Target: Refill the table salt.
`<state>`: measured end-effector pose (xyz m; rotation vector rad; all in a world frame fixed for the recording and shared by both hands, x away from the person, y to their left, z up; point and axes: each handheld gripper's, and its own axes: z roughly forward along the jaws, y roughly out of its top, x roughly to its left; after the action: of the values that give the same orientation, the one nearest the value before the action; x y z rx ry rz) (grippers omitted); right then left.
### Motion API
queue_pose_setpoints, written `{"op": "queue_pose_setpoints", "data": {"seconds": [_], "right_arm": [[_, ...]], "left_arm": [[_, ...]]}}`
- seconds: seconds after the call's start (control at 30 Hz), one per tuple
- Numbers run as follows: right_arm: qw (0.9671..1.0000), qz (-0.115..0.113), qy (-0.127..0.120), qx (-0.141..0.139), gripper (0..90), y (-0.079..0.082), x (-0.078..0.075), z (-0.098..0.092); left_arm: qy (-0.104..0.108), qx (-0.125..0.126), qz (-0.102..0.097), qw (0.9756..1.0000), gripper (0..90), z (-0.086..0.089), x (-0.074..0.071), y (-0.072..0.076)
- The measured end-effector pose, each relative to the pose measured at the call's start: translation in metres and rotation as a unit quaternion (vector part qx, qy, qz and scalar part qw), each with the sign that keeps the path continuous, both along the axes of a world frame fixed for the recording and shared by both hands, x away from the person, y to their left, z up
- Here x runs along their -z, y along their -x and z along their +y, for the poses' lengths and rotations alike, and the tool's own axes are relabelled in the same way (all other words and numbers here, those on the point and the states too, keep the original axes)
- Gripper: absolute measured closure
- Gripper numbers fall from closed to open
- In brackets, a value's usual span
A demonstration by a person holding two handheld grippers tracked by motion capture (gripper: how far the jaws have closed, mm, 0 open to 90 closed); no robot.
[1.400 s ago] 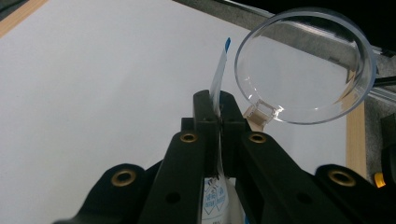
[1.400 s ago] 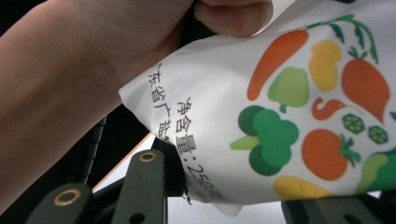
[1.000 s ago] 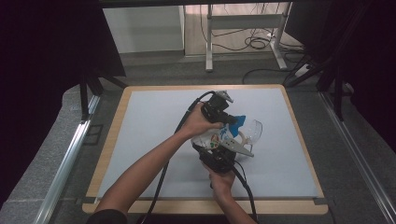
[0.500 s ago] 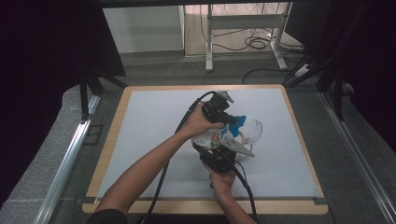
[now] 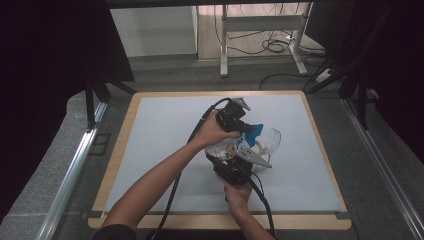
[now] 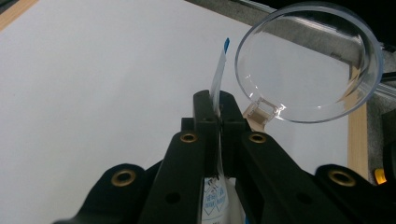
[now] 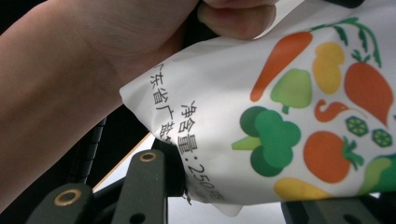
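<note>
The printed pouch [image 7: 299, 116], a soft bag with vegetable pictures, hangs above the middle of the tabletop [image 5: 165, 135], just beside clear safety glasses [image 5: 267, 142]. The left gripper [image 6: 219, 105] has its fingers pressed together on the pouch's thin flat top edge, while the right gripper [image 5: 232, 162] pinches its bulging body from below. The film looks slippery and limp, and the contents likely shift, so the flat sealed edges seem the surest hold.

high view above the table [image 5: 150, 130] looking down, gripper views close, sharing the bag [image 7: 280, 116]
</note>
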<state>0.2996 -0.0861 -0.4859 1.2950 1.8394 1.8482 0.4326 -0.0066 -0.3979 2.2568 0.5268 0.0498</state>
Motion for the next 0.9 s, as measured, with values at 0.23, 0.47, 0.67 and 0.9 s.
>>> {"op": "queue_pose_setpoints", "data": {"seconds": [0.23, 0.47, 0.67, 0.9], "right_arm": [[1.0000, -0.001, 0.000, -0.001, 63.9, 0.0001, 0.0000, 0.0002], [1.0000, 0.000, 0.000, -0.002, 64.0, 0.0002, -0.0001, 0.0004], [1.0000, -0.002, 0.001, -0.004, 64.0, 0.0002, 0.0000, 0.0011], [1.0000, -0.002, 0.001, -0.004, 64.0, 0.0001, 0.0002, 0.0013]], "left_arm": [[-0.001, 0.000, -0.002, 1.0000, 89.5, 0.0002, -0.0002, 0.0006], [-0.002, -0.001, -0.002, 1.0000, 89.6, 0.0006, -0.0001, 0.0009], [-0.001, -0.001, -0.001, 1.0000, 89.6, 0.0016, 0.0001, 0.0013], [0.000, -0.001, -0.002, 1.0000, 89.5, 0.0018, 0.0000, 0.0014]]}}
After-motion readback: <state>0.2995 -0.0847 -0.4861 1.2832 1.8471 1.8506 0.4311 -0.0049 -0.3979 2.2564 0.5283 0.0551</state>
